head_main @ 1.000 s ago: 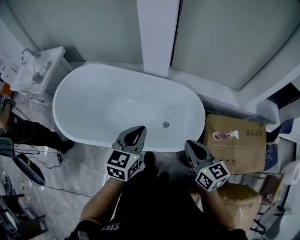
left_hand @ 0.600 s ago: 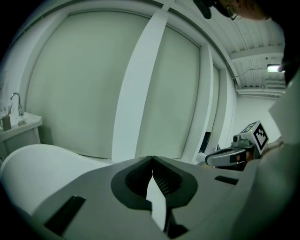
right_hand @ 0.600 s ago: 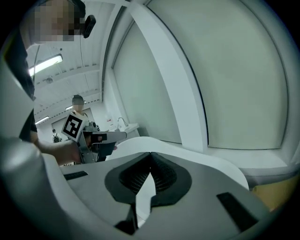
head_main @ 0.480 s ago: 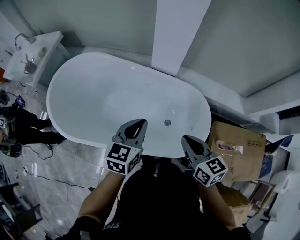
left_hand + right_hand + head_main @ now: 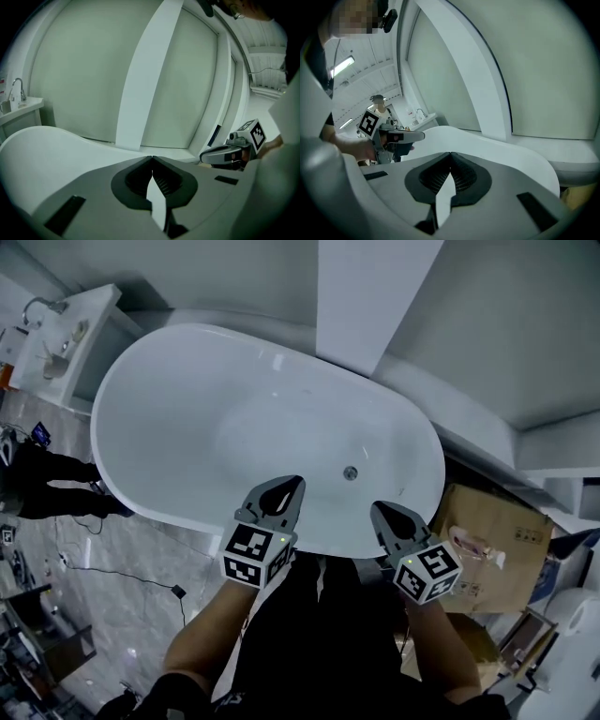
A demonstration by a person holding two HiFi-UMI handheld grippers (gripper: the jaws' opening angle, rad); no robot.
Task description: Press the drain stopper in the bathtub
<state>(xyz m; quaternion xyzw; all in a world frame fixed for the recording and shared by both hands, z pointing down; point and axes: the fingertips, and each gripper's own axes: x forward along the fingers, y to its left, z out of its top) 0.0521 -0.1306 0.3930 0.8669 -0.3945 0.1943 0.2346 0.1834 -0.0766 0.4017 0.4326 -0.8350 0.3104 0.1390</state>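
Both tongs have been edging forward over the last second, and the bathtub (image 5: 178,399) is now filling more of the head view as the person leans in over its near rim. The left tongs (image 5: 294,483) are hanging over the near inner wall of the tub, while the right tongs (image 5: 376,508) are reaching only as far as the near rim. Each pair is clenched, tips meeting, with nothing gripped between them; both gripper views are showing this plainly.

The drain stopper (image 5: 350,472) is sitting on the tub floor towards the right end, a little beyond the two pairs of tongs and between them, somewhat nearer the right pair. Neither pair is touching it yet. The tub is looking dry and empty. A washbasin (image 5: 58,326) is standing at the far left, and a cardboard box (image 5: 497,535) is lying on the floor just right of the tub.

As for progress, only the approach is under way. What is remaining, by the look of it, is lowering one clenched pair onto the stopper and pushing it down.
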